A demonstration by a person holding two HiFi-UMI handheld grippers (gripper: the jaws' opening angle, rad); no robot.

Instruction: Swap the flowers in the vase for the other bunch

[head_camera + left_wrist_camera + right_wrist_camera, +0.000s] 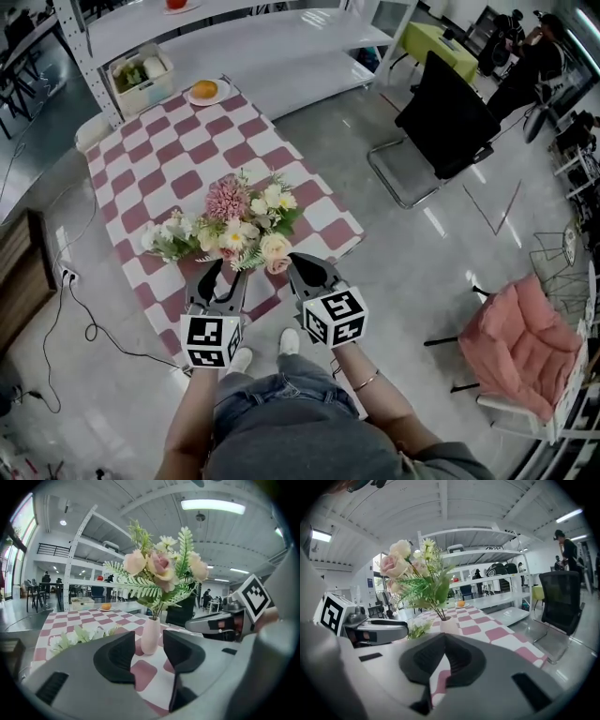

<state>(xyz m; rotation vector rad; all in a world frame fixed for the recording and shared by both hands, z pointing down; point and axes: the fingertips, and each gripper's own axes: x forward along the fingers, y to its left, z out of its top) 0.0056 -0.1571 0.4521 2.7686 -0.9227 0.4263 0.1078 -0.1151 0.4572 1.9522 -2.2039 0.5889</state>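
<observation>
— Vase?
— Pink vase [151,637] standing on checked table [187,141], holding rose bunch [161,569]; white bunch [167,239] lying beside.
— Grippers?
— Left gripper [228,277] gaping, touching nothing, vase just ahead; right gripper [444,641] sitting closed, empty.

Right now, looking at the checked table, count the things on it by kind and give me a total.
Vase: 1
Flower bunches: 2, the standing bunch and the loose bunch
Plate: 1
Orange: 1
Basket: 1
Total: 6
</observation>
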